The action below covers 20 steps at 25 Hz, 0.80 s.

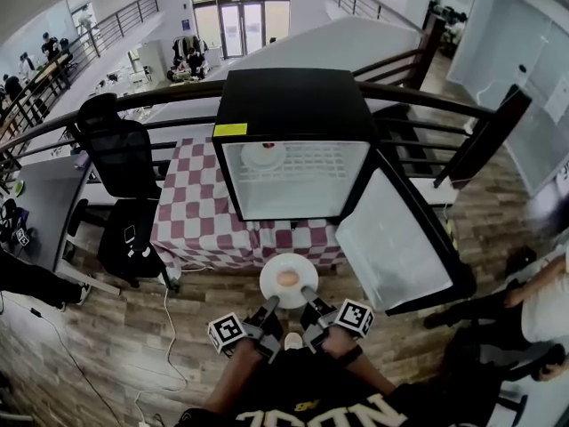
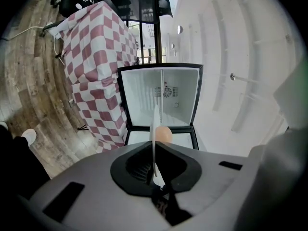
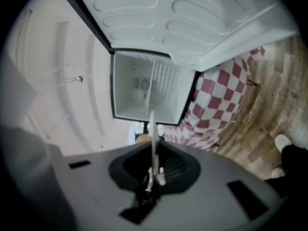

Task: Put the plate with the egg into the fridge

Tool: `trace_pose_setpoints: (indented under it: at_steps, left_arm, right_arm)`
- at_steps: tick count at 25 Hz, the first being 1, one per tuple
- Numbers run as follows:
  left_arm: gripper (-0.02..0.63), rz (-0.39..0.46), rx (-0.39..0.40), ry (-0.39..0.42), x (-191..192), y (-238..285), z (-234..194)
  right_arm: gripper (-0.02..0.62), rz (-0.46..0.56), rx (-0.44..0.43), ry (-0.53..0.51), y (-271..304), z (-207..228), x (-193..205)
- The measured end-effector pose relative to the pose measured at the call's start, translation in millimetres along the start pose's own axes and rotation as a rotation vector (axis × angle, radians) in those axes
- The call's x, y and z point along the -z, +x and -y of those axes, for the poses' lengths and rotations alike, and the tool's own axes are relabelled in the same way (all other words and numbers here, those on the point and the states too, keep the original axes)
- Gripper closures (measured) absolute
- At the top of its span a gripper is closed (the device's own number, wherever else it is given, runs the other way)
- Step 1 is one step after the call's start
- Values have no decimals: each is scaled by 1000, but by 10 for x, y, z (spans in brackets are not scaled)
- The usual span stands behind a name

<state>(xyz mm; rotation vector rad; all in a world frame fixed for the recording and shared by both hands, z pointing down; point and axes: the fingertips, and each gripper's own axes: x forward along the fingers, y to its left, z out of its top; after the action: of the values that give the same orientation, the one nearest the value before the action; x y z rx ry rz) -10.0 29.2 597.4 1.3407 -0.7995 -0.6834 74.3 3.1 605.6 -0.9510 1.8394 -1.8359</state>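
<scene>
Clearances at the fridge [image 1: 293, 105]. The door [image 1: 396, 238] stands swung wide to the right, leaving the mouth open to the front and walling off approach from the right. Inside, a wire shelf [image 1: 316, 163] divides the cavity; a white dish [image 1: 263, 155] occupies its left end, while its right end and the space beneath lie free. The checkered table [image 1: 200, 216] edge juts before the mouth; an office chair [image 1: 120, 154] bounds the left.

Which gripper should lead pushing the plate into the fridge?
Left, probably. The left gripper and right gripper both clamp the plate at its near rim, but the open door of the fridge stands close on the right side.
</scene>
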Motion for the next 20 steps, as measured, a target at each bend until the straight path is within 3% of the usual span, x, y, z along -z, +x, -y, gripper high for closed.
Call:
trace_pose_setpoints:
  at_steps: [11, 17, 20]
  left_arm:
    - [572, 68, -59, 3, -181, 10, -148]
    - [572, 49, -97, 42, -532, 181, -279]
    - [572, 22, -117, 112, -731, 362, -298]
  right_arm:
    - [557, -86, 18, 25, 253, 130, 35]
    - [557, -84, 28, -6, 618, 194, -61]
    - [557, -81, 66, -30, 817, 267, -167]
